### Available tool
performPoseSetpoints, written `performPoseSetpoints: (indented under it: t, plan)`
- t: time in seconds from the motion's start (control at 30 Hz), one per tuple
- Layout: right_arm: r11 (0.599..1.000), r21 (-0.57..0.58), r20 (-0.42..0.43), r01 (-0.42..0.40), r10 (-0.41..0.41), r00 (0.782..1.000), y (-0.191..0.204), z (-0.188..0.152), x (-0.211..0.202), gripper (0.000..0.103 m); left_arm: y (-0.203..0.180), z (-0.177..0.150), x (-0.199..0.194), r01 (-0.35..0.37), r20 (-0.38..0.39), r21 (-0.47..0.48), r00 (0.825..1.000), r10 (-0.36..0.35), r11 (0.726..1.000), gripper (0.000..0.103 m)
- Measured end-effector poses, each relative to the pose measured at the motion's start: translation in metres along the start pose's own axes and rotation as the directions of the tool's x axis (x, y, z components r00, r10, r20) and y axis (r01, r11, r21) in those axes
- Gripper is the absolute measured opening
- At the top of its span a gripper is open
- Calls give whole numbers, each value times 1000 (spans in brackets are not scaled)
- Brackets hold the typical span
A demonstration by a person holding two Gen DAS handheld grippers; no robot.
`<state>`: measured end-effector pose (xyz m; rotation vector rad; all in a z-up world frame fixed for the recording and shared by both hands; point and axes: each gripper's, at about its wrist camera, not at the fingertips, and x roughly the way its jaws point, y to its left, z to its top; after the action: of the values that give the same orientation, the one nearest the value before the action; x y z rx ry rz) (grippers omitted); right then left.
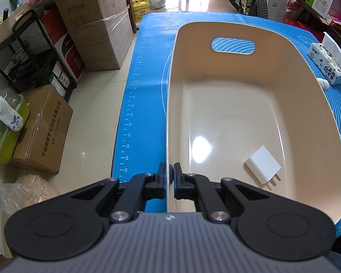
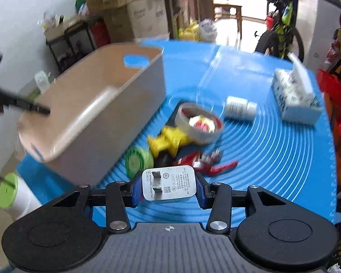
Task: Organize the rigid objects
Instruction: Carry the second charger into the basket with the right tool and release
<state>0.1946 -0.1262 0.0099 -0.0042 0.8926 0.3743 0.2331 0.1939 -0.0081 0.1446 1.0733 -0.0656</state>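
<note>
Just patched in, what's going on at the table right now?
The left gripper is clamped on the rim of the beige bin, steadying it; one white charger already lies inside. The right gripper holds a second charger above the blue mat, where toys and a tape roll wait.

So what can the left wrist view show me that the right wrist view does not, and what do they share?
Only the left wrist view: the left gripper shut on the bin's near rim, and a white charger lying inside the bin.

Only the right wrist view: the right gripper shut on a grey Huawei charger, plus a tape roll, yellow toy and red toy on the mat.

Both: the beige bin, blue mat, tissue pack.
</note>
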Motion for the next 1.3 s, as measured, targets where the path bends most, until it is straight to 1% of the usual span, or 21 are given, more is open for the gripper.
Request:
performPoseSetpoints:
  t: [0.07, 0.13, 0.23, 0.33, 0.47, 0.57, 0.7, 0.87, 0.93, 1.03, 1.1, 1.2, 1.3]
  plan:
    - [1000, 13, 46, 0, 0, 999, 2, 15, -6, 53, 0, 0, 0, -1, 0, -1, 1000, 1, 1000, 7]
    - [1000, 23, 112, -6, 4, 994, 9, 32, -11, 53, 0, 0, 0, -1, 0, 0, 1000, 1, 1000, 7]
    - [998, 36, 185, -43, 36, 982, 22, 57, -13, 53, 0, -1, 0, -2, -1, 1, 1000, 2, 1000, 7]
    - [998, 1, 222, -67, 65, 973, 43, 81, -7, 53, 0, 0, 0, -2, -1, 0, 1000, 2, 1000, 7]
    - [994, -53, 234, -99, 109, 966, 66, 104, 10, 53, -2, 0, -1, -8, 0, 2, 1000, 8, 1000, 7]
    - [990, -94, 217, -103, 121, 969, 84, 116, 30, 53, -1, -1, -1, -9, 1, -1, 1000, 9, 1000, 7]
    - [986, -134, 169, -105, 127, 977, 109, 112, 56, 53, 0, -1, -2, -5, -1, -3, 1000, 5, 1000, 7]
    - [982, -163, 55, -92, 102, 993, 127, 98, 94, 53, -1, -1, -2, -7, 1, 2, 1000, 7, 1000, 7]
    - [980, -176, 10, -88, 91, 996, 132, 93, 109, 53, -1, -1, -2, -6, 1, 1, 1000, 6, 1000, 7]
    - [973, -212, -26, -92, 89, 996, 138, 83, 118, 53, -2, -1, -2, -8, 4, -2, 1000, 8, 1000, 7]
    - [968, -236, -53, -84, 73, 996, 144, 80, 124, 53, -3, -1, -1, -9, 5, -2, 1000, 9, 1000, 7]
    - [956, -291, -61, -39, 22, 998, 151, 78, 128, 51, -3, -1, -1, -11, 3, 0, 1000, 11, 1000, 7]
    - [958, -286, -72, -32, 12, 997, 149, 81, 129, 52, -3, -1, -2, -12, 4, -1, 1000, 12, 1000, 7]
